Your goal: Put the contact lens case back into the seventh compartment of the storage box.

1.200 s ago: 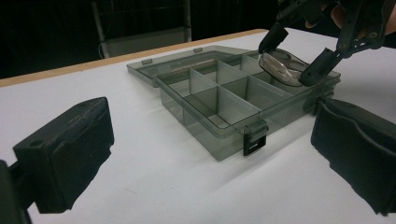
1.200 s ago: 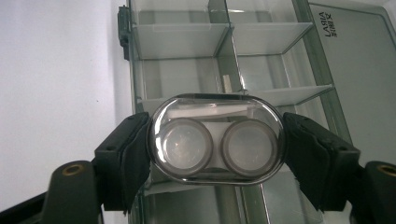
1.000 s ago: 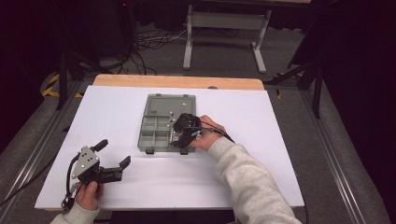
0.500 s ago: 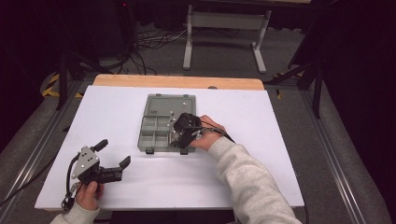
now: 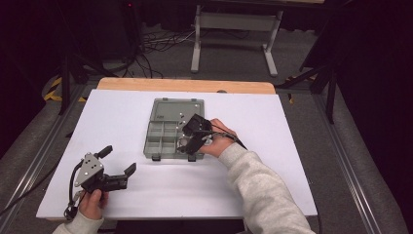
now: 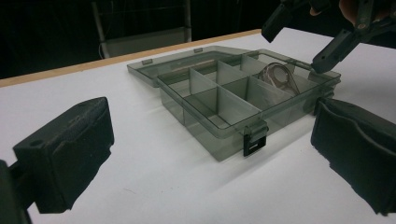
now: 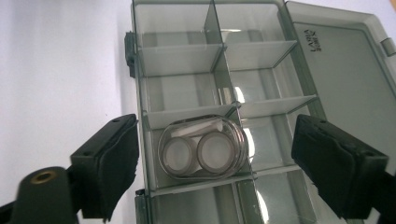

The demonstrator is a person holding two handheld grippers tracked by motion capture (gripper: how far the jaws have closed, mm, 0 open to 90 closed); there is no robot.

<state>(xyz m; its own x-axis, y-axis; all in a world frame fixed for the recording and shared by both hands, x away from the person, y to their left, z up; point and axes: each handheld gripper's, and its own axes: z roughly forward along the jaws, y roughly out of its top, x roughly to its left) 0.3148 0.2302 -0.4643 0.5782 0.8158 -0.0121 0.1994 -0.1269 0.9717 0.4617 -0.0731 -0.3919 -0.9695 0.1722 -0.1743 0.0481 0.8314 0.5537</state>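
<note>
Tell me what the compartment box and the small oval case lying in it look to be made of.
Compartment box: likely smoky translucent plastic, glossy; the table shows through its walls and dividers, with moulded black latches. Oval case: apparently clear glossy plastic; two pale round wells show through it, and its rim catches highlights.

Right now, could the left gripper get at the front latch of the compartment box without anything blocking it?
Probably yes. The left gripper stands open over bare table, and the latch faces it with nothing between. The right gripper, open over the clear oval case, hovers at the box's other end, away from that path.
</note>
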